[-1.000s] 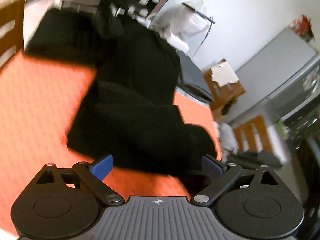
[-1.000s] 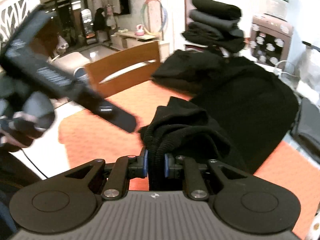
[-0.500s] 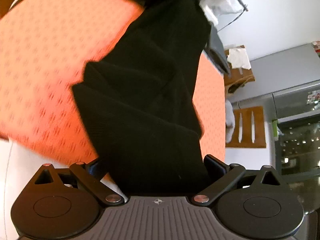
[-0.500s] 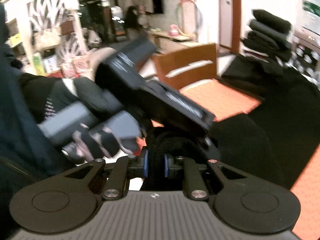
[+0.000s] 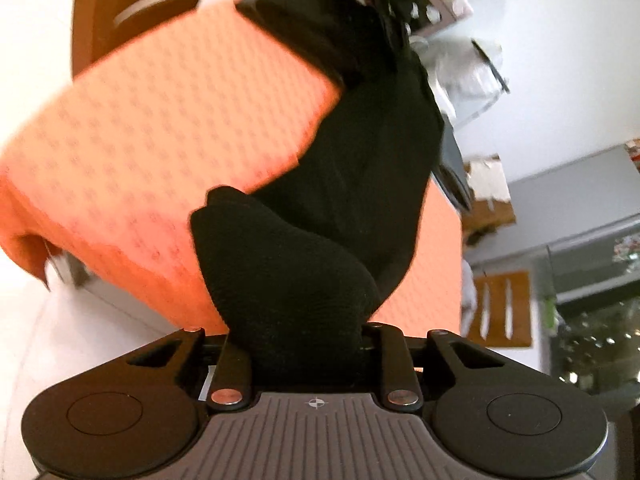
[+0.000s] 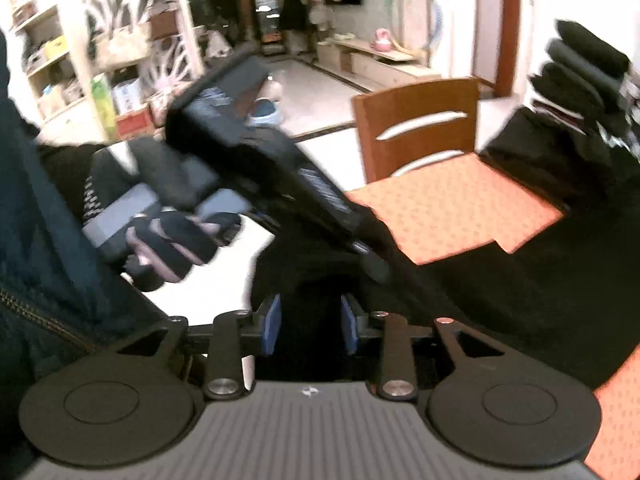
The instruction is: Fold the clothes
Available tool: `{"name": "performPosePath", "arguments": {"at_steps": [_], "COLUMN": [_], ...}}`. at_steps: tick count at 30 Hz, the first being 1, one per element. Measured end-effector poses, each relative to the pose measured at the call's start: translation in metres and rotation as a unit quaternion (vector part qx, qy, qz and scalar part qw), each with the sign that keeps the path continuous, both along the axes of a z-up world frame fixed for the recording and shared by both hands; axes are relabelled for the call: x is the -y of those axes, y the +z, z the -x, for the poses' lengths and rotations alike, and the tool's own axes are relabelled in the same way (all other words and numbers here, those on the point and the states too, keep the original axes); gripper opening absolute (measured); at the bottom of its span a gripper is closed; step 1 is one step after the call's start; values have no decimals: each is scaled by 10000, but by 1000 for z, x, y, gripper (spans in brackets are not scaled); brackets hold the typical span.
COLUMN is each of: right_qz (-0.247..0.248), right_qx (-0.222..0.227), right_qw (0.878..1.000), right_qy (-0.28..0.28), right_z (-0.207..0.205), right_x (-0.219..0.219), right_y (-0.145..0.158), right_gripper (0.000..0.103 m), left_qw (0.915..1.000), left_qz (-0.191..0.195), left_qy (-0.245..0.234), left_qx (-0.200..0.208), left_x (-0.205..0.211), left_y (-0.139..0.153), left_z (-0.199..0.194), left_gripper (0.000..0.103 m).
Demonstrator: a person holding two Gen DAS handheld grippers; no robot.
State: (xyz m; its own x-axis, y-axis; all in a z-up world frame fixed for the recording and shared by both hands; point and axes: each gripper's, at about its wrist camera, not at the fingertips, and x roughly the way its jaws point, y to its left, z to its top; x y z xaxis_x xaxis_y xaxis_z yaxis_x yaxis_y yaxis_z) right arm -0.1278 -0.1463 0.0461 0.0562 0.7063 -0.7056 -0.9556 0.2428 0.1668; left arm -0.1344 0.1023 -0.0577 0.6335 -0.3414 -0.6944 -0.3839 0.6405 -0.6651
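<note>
Pinching black garment [image 5: 320,240], left claw [image 5: 296,344], near tablecloth edge [image 5: 120,292]

You are wearing a dark navy jacket [image 6: 36,240] with a brass-coloured zip running along its lower part, and a black fingerless glove with white markings at the cuff on your left hand [image 6: 168,240], bare fingertips showing. Your left gripper [image 5: 296,344] and right gripper [image 6: 310,328] are both showing matte black linkage arms with silver pivot screws, round black discs at either side, and a ribbed grey housing carrying a small crosshair mark. The right one's pads [image 6: 272,330] are showing blue.
</note>
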Motion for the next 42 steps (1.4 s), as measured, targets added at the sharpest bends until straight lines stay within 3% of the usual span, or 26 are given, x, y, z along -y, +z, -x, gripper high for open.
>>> {"name": "performPosePath", "arguments": {"at_steps": [6,12,20,27,34,38,42], "right_qz": [-72,-71,-192,-255,-342,-283,-182], "right_qx": [-261,-384,-617,-953,-1079,-942,-810], "right_qw": [9939,9773,9527,9273,9010,8945,8855], "right_qy": [-1070,-2084,-2968,-3610,-4188,-4362,-4571], "right_z": [-80,-205,-387,-529,-625,-657,-680], "right_x": [31,53,56,38,0,-22,-33], "right_y": [14,10,-13,-56,-99,-114,-127], "right_gripper": [40,43,43,44,51,64,65], "left_qw": [9994,9966,9864,9729,9579,9520,9497], "left_qz": [-111,-267,-445,-640,-655,-709,-779], "left_qy": [260,631,1356,1891,2424,2611,2644], "left_qx": [-198,-457,-820,-1169,-1392,-1434,-1489], "left_x": [-12,-21,-22,-11,-3,2,5], "left_y": [-7,-15,-14,-10,-3,3,5], "left_z": [-2,-11,-33,-42,-56,-72,-89], "left_gripper": [25,25,25,26,26,27,28]}}
